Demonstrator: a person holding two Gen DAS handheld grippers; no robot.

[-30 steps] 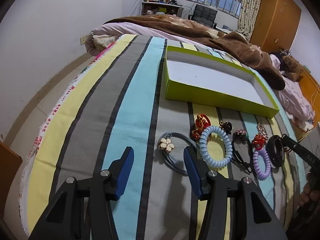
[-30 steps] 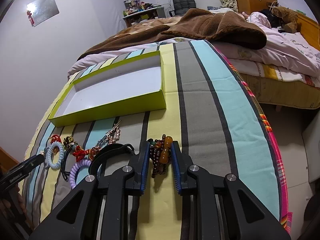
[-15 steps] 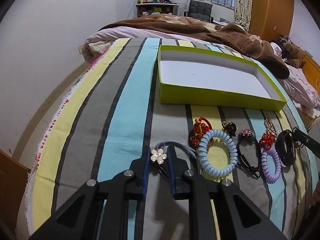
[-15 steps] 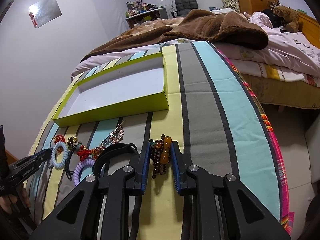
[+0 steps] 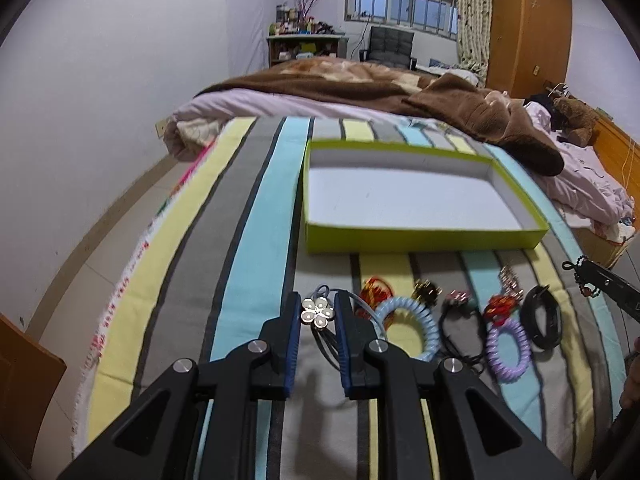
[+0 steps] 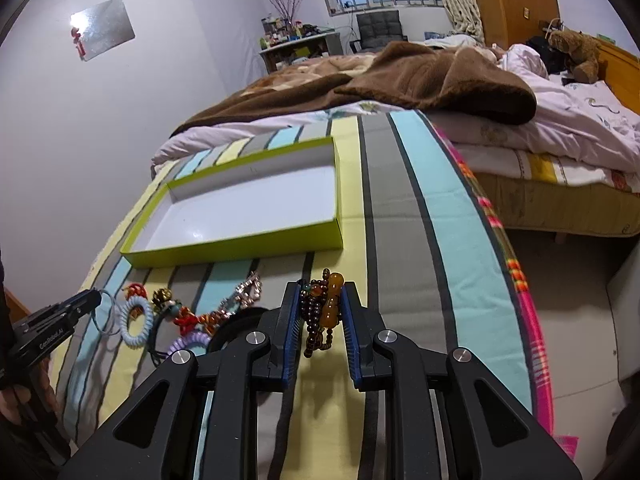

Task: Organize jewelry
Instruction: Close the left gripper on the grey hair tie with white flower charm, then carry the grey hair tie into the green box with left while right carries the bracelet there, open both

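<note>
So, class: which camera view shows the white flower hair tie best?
The left wrist view: the flower hair tie sits close up, pinched in the left tool. The right wrist view shows only its thin loop at that tool's tip, far left.

Two spiral coil hair ties are lying on the striped cover: a pale blue one (image 5: 408, 330) and a lilac one (image 5: 509, 350). One flower hair tie (image 5: 318, 313) is sitting between gripper pads, and one beaded bracelet (image 6: 322, 308) between the other pair. One black band (image 5: 541, 322) is resting at the row's end. Perhaps five small clips and ties are crowding the middle, blurred. One green box (image 5: 424, 236) is standing beyond.
</note>
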